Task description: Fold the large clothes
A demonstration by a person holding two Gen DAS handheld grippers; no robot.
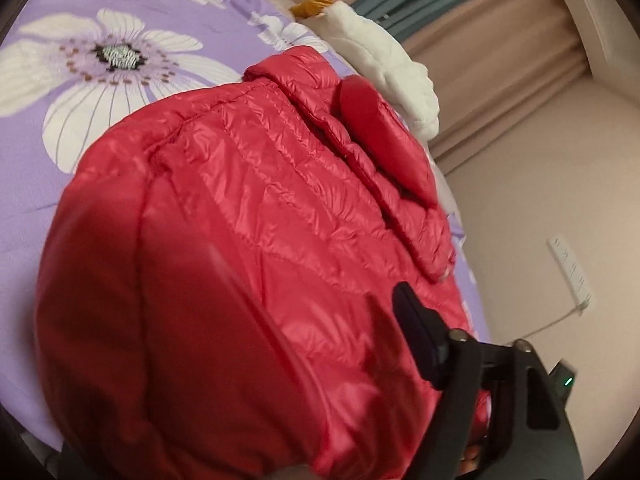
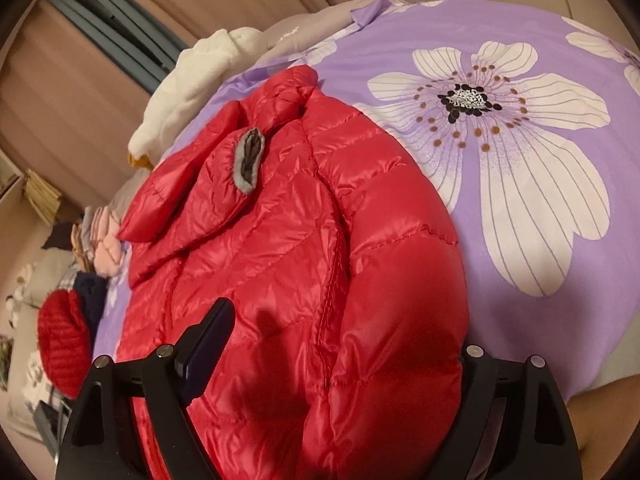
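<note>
Pinching the red jacket (image 2: 280, 240) is the right hand-held gripper (image 2: 340, 360); left's grip is unclear.

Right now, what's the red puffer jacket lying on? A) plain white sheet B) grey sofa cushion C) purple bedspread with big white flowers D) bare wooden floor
C: the red puffer jacket lies on a purple bedspread printed with large white flowers, which shows around it in both wrist views.
</note>
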